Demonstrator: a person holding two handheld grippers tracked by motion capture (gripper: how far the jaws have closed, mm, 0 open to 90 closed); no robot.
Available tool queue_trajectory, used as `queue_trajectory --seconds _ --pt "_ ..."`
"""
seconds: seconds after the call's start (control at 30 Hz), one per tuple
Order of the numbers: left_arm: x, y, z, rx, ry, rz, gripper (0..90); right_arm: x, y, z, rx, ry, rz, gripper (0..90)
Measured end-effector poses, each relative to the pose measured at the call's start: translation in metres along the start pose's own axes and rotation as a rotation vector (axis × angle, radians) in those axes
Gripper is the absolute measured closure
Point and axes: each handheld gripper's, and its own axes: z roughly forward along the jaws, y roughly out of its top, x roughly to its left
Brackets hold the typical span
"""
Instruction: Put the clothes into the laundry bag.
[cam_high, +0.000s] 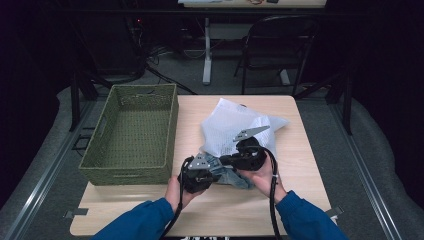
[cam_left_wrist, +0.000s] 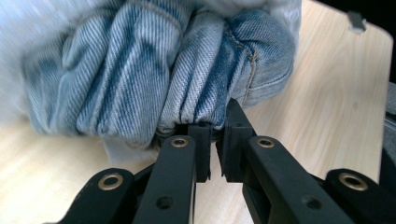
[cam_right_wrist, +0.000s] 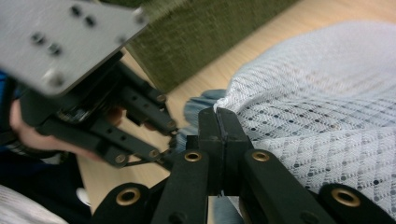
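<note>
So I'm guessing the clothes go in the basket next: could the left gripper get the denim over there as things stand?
Probably yes. The left gripper already pinches a fold of the denim, and the green basket sits open just beside that hand with nothing between them.

Faded blue twill with paler streaks is noted on the jeans (cam_left_wrist: 154, 70). A white mesh weave dotted with small holes is seen on the bag (cam_right_wrist: 322, 112). Olive-green weave is recorded on the basket (cam_high: 132, 132); pale wood grain on the table (cam_high: 300, 150); black on the jaws.
</note>
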Motion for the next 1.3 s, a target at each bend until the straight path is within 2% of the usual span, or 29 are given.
queue_trajectory --seconds 0.07,0.1,0.17,0.23,0.27,0.3,0.33,0.37,0.53,0.57,0.6,0.67,0.73,0.83,0.93,1.03,1.1,1.13,1.17,1.2,1.27,1.3 --pt "0.002 0.009 -0.005 -0.017 -0.001 -0.002 85.4 0.006 0.005 -0.008 -0.055 0.04 -0.008 90.0" --pt "0.002 0.013 -0.007 -0.033 0.01 0.009 85.3 0.009 0.007 -0.009 -0.059 0.034 -0.027 90.0" --pt "0.003 0.018 -0.008 -0.034 0.01 0.018 85.3 0.01 0.007 -0.01 -0.057 0.028 -0.032 90.0" --pt "0.006 0.018 0.002 -0.001 0.007 0.019 85.1 0.002 0.002 -0.002 -0.017 -0.007 -0.01 90.0" --pt "0.006 0.018 0.002 -0.001 0.007 0.019 84.8 0.002 0.002 -0.002 -0.017 -0.007 -0.01 90.0" --pt "0.008 0.014 0.011 0.025 0.01 0.023 84.5 -0.007 -0.004 0.007 0.034 -0.051 -0.003 90.0" --pt "0.008 0.014 0.011 0.025 0.01 0.023 84.1 -0.007 -0.004 0.007 0.034 -0.051 -0.003 90.0" --pt "0.009 0.013 0.014 0.041 0.011 0.031 83.3 -0.013 -0.008 0.013 0.062 -0.054 0.012 90.0" --pt "0.012 0.007 0.019 0.071 0.013 0.032 79.3 -0.015 -0.012 0.019 0.097 -0.078 0.001 90.0" --pt "0.012 0.006 0.02 0.083 0.014 0.035 73.5 -0.015 -0.013 0.021 0.103 -0.077 -0.001 90.0" --pt "0.013 0.006 0.019 0.092 0.011 0.039 73.5 -0.015 -0.013 0.021 0.103 -0.077 -0.001 90.0" --pt "0.013 0.005 0.02 0.111 0.012 0.035 65.7 -0.015 -0.014 0.022 0.112 -0.077 0.001 90.0" --pt "0.014 0.003 0.019 0.14 0.015 0.043 64.0 -0.015 -0.014 0.023 0.112 -0.077 0.002 90.0" --pt "0.012 0.0 0.018 0.176 0.024 0.042 53.6 -0.015 -0.016 0.025 0.12 -0.077 0.0 90.0" --pt "0.008 -0.006 0.013 0.198 0.066 0.058 44.1 -0.016 -0.016 0.025 0.126 -0.072 0.001 90.0" --pt "0.008 -0.012 0.009 0.19 0.114 0.034 41.0 -0.015 -0.016 0.025 0.125 -0.071 0.001 90.0" --pt "0.011 -0.015 0.007 0.162 0.149 0.006 36.8 -0.015 -0.016 0.025 0.122 -0.068 0.003 90.0" --pt "0.014 -0.015 0.007 0.166 0.166 0.0 32.5 -0.015 -0.016 0.025 0.121 -0.066 0.0 90.0" --pt "0.015 -0.015 0.007 0.152 0.175 -0.013 32.5 -0.015 -0.016 0.025 0.12 -0.068 -0.001 90.0" --pt "0.017 -0.015 0.007 0.153 0.181 -0.014 29.7 -0.014 -0.016 0.024 0.119 -0.068 -0.005 90.0" --pt "0.019 -0.014 0.006 0.141 0.204 0.004 30.6 -0.015 -0.015 0.023 0.114 -0.07 -0.005 90.0" --pt "0.02 -0.013 0.007 0.131 0.199 0.007 30.6 -0.015 -0.015 0.023 0.114 -0.07 -0.005 90.0"
